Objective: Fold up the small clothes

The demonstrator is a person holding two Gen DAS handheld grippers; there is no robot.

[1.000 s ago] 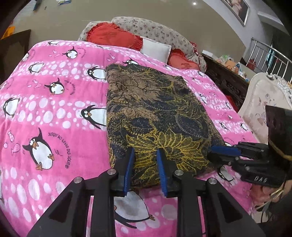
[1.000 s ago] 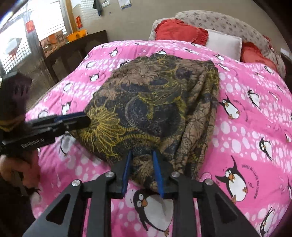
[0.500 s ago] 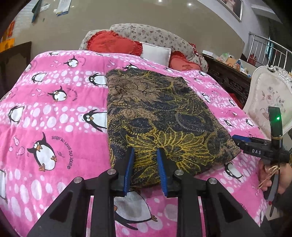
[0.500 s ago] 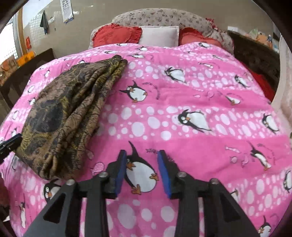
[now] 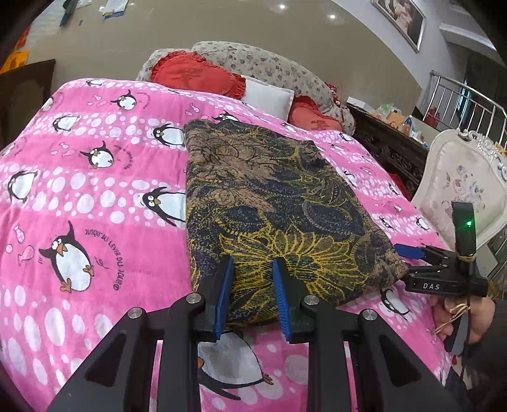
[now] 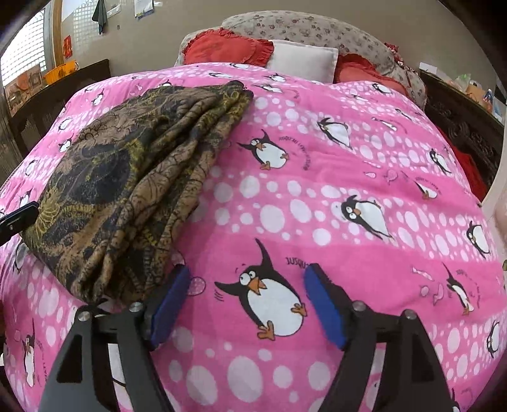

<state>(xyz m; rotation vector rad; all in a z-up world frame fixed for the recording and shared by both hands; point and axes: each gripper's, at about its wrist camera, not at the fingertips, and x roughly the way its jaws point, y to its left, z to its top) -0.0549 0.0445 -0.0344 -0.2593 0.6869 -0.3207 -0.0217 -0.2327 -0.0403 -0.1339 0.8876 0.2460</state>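
Note:
A folded brown, black and yellow patterned garment lies on the pink penguin blanket. My left gripper is open and empty, its fingers just above the garment's near edge. My right gripper is open wide and empty over bare blanket; the garment lies to its left, its near corner beside the left finger. In the left wrist view the right gripper sits at the garment's right corner.
Red and white pillows and a floral headboard cushion lie at the bed's far end. A dark wooden cabinet and a white ornate chair stand right of the bed. A dark table stands left.
My right gripper let go of the garment, swung right over bare blanket and opened wider. My left gripper stayed over the garment's near edge and rose slightly.

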